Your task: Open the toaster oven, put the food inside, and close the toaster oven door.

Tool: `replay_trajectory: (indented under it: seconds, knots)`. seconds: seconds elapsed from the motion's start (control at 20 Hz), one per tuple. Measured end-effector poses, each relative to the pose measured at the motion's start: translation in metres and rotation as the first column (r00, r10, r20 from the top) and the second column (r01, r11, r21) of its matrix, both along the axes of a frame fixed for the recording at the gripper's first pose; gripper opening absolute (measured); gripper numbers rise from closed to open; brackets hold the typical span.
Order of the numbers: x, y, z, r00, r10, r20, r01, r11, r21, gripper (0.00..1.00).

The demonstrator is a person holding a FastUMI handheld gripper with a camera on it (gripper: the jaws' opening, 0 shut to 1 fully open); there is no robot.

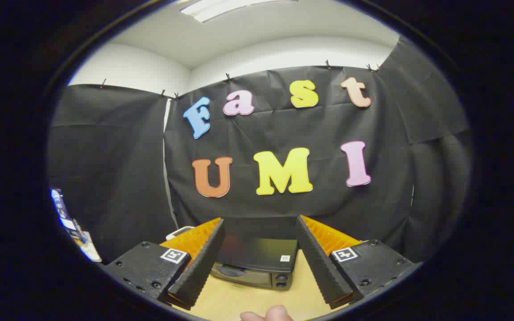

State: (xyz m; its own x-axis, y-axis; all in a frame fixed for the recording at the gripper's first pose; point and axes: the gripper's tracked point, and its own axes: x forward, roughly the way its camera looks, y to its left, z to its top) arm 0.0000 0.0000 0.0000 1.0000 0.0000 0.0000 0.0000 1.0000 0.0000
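The oven [257, 263] is sitting on the table [239, 303], door shut, at 12 o'clock from the gripper [260, 227], framed between its fingers. The fingers are spreading wide, holding and touching nothing. A fingertip [269, 314] is showing at 6 o'clock, and the booth wall [118, 178] is hanging beyond the oven.

Toaster oven [257, 263]: sitting on the table [234, 303] between and beyond the fingers of the gripper [260, 240]; its sides are being covered by both spread fingers, and its door and knobs are showing too small to tell whether the door is shut.
White object [179, 232]: peeking out behind the left finger, mostly hidden, kind unclear.
Fingertips [268, 314]: being cut off below the table's near part.
Items [72, 223] far left: blurring, unidentifiable.
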Motion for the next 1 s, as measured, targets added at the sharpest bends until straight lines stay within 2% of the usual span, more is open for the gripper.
replay_trajectory:
  seconds: [1.0]
  knots:
    - [-0.024,0.031,-0.003,1.0,-0.007,-0.013,0.007,1.0,-0.015,1.0]
